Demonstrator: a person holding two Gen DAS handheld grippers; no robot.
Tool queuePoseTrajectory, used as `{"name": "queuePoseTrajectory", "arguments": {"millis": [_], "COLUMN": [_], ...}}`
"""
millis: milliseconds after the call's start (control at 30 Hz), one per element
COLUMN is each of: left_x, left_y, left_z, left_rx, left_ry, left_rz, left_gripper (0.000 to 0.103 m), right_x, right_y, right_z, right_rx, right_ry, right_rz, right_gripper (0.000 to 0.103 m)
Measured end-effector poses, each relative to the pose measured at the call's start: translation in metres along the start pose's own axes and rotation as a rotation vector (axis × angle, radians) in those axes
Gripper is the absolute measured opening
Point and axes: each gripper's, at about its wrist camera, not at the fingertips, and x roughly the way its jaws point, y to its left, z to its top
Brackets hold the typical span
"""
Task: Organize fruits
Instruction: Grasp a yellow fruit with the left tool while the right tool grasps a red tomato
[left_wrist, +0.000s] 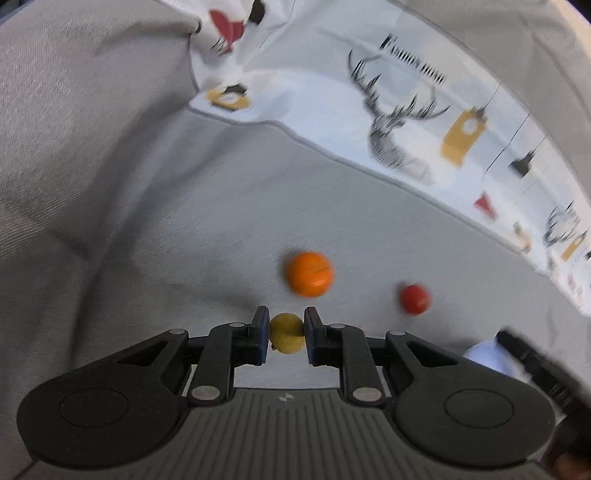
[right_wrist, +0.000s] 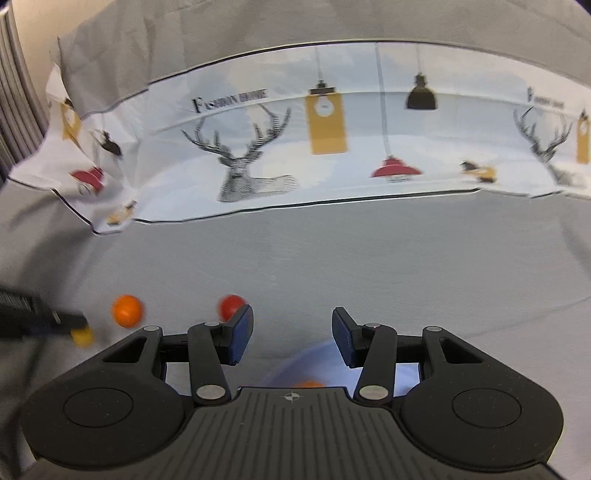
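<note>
Grey cloth (left_wrist: 229, 206) covered the surface; a printed deer-and-lamp fabric (right_wrist: 295, 147) ran along its far edge. A pale plate (right_wrist: 325, 362) lay under my right hand-held gripper (right_wrist: 292, 334), with something orange on it, mostly hidden. That hand-held gripper hovered level above it, jaws spread apart, holding nothing.

My left hand-held gripper (left_wrist: 286, 332) pointed forward and down at the cloth, clamped on the yellow fruit (left_wrist: 287, 333), pads touching both its sides. The fruit looked round; blur hid any long axis.

The orange fruit (left_wrist: 310, 274) lay on the cloth just beyond the left fingertips, slightly right. The red fruit (left_wrist: 415, 298) sat further right, apart from the orange one, just beyond my right hand-held gripper's left finger.
</note>
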Motion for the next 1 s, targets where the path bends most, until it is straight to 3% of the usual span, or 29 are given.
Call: {"name": "queuePoseTrajectory", "arguments": {"millis": [100,233,600,733,833,1000], "left_x": [0.014,0.023,0.034,0.035,0.034,0.029], "left_y": [0.001,-0.006,-0.034,-0.034,-0.032,-0.032], "left_z": [-0.003,-0.007,-0.022,-0.022,-0.021,-0.021], "left_rx": [0.031,0.092,0.238,0.245,0.231,0.218], "left_ry": [0.051,0.054,0.047,0.043,0.041,0.029], "left_rz": [0.045,0.087,0.147,0.149,0.151,0.149], "left_gripper": [0.022,0.022,0.026,0.026,0.026,0.026], "right_x": [0.013,0.034,0.099,0.117,0.118,0.110], "right_y": [0.011,0.030,0.052,0.057,0.060,0.058], "right_z": [0.000,0.003,0.009,0.003,0.002,0.000], "right_rx": [0.035,0.015,-0.100,-0.136,-0.161,-0.155], "right_ry": [0.015,0.032,0.121,0.166,0.158,0.139], "right_rz": [0.046,0.062,0.027,0.001,-0.005,0.018], "right_gripper": [0.050,0.050,0.050,0.050,0.031,0.031]}}
